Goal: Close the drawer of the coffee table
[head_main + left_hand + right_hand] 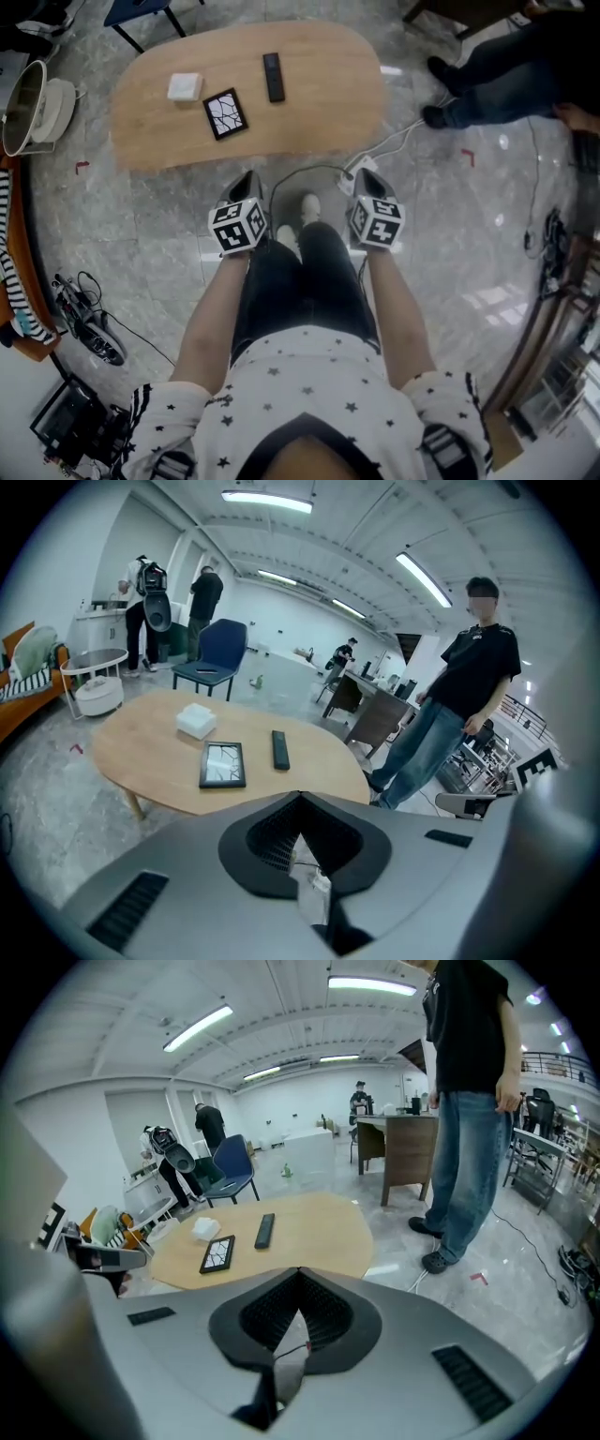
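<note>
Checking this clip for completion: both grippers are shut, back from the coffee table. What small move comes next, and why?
Probably just rest: left gripper and right gripper are shut, empty, apart from the coffee table, whose visible edges show no drawer sticking out.

Left arm (214,314) and right arm (396,314) reach out side by side, angled down. Left gripper (250,178) and right gripper (367,178): jaws fully together, nothing between them.

- White short-sleeved shirt (314,370) with small dark stars is worn.
- Dark trousers (300,281), white shoes (309,204) seen beyond shirt.
- Grey left gripper (251,178), right gripper (366,176) each fitted with black-and-white marker cube (237,227).
</note>
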Available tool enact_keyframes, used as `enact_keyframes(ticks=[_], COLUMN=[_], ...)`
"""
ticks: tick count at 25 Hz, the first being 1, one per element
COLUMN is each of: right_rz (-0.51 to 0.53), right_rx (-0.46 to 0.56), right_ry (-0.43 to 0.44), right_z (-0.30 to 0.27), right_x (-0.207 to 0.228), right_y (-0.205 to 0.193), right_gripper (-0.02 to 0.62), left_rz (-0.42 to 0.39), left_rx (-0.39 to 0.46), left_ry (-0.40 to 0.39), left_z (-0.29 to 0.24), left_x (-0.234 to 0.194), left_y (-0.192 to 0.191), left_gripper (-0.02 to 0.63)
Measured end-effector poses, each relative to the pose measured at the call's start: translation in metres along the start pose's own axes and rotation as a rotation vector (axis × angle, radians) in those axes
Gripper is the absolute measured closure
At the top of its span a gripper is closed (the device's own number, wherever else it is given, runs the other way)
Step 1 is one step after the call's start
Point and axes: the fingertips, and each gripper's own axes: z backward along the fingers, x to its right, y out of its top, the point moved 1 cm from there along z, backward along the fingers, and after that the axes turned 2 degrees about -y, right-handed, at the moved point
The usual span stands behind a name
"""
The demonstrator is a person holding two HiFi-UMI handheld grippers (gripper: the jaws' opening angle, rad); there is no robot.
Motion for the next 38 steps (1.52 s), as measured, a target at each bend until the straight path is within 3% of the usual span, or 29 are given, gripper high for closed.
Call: enact_keyframes(ticks=[9, 19, 29, 38], right_rz=[-0.014, 0.058, 0.076, 0.086], right_rx=[0.074, 0.123, 0.156, 0.162], right_ry=[0.035, 0.12, 0.195, 0.206], right_z=[0.065, 0.117, 0.143, 0.151], right_x=[-0.027, -0.067, -0.097, -0.109], right_y=[0.031, 0.048, 0.061, 0.056], right_gripper=[0.588, 0.588, 0.588, 0.588], left_rz=[0.0, -0.029, -0.034, -0.023], left_rx=[0.014, 0.026, 0.043, 0.047], left_ry=[-0.018, -0.032, -0.04, -0.053], left_z=[0.061, 0.113, 0.133, 0.143], left_x=[0.029, 0.046, 0.058, 0.056], left_y=[0.021, 0.039, 0.043, 0.039], left_gripper=[0.598, 0.598, 0.598, 0.598])
